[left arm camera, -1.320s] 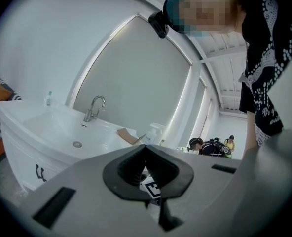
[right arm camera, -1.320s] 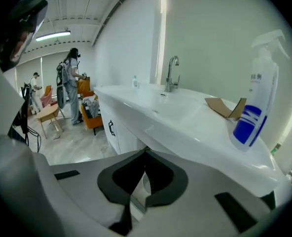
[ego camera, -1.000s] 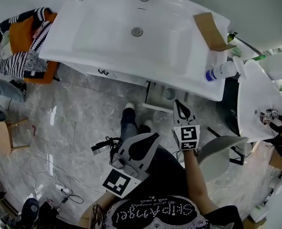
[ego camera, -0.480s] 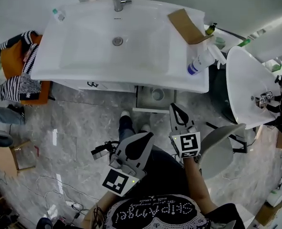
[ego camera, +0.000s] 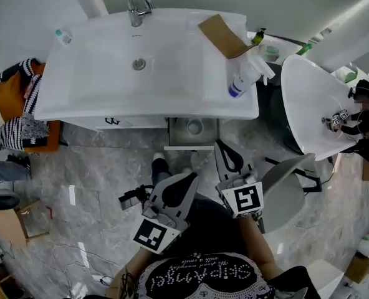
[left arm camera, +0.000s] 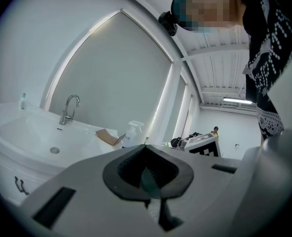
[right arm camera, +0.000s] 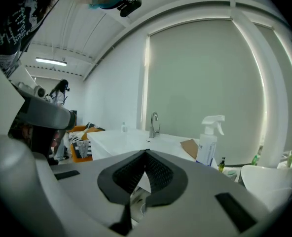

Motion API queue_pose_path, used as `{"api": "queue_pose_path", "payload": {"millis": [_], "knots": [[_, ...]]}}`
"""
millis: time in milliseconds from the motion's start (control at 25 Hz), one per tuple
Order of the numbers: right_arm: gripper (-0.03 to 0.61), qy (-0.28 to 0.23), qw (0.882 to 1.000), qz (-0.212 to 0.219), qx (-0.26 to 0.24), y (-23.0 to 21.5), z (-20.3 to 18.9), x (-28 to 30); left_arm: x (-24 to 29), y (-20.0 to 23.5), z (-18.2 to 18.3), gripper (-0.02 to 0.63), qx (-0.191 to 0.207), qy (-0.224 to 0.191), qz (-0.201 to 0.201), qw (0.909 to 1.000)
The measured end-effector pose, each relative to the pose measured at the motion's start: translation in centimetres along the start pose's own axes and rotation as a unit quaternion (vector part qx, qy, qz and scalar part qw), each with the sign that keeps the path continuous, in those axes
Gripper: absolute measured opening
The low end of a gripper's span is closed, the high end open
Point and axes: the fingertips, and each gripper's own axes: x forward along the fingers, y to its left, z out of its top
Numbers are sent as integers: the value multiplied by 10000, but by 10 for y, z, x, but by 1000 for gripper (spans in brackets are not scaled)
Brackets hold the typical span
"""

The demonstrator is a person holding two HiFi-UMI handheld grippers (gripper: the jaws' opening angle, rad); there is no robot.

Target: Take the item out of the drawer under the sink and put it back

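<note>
The white sink [ego camera: 78, 98] has a small drawer [ego camera: 175, 143] pulled open under its front edge. A round greyish item [ego camera: 195, 127] lies in the drawer. My right gripper [ego camera: 219, 144] is shut and holds nothing. It hangs just short of the drawer, to the right of it, and points over the sink top [right arm camera: 116, 138] in the right gripper view [right arm camera: 146, 152]. My left gripper [ego camera: 194, 176] sits lower in the head view, above the person's lap. It is shut too, with nothing held [left arm camera: 146, 146].
A spray bottle [ego camera: 244, 76], a folded cardboard piece [ego camera: 220, 35] and a faucet [ego camera: 134, 8] are on the sink. A white round tub [ego camera: 312, 104] and a grey chair [ego camera: 284, 195] stand to the right. Striped clothes [ego camera: 10, 114] lie at the left, and cables [ego camera: 85, 254] on the marble floor.
My right gripper has risen and drawn back from the drawer mouth. The head view has swung, so the sink now sits further left. The left gripper shifted slightly. The drawer stays open.
</note>
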Motion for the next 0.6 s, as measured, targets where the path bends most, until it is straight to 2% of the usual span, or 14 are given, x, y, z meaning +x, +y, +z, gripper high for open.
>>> {"api": "queue_pose_path", "payload": {"millis": [320,600], "knots": [[17,-111,9998,-161,96,-9,15,-24,12,-5,4,3,97,-40,-44,9999],[17,-238,9993,-260,123,-11,27,-33,23,-12,6,3,287,-39,-304,9991]]}}
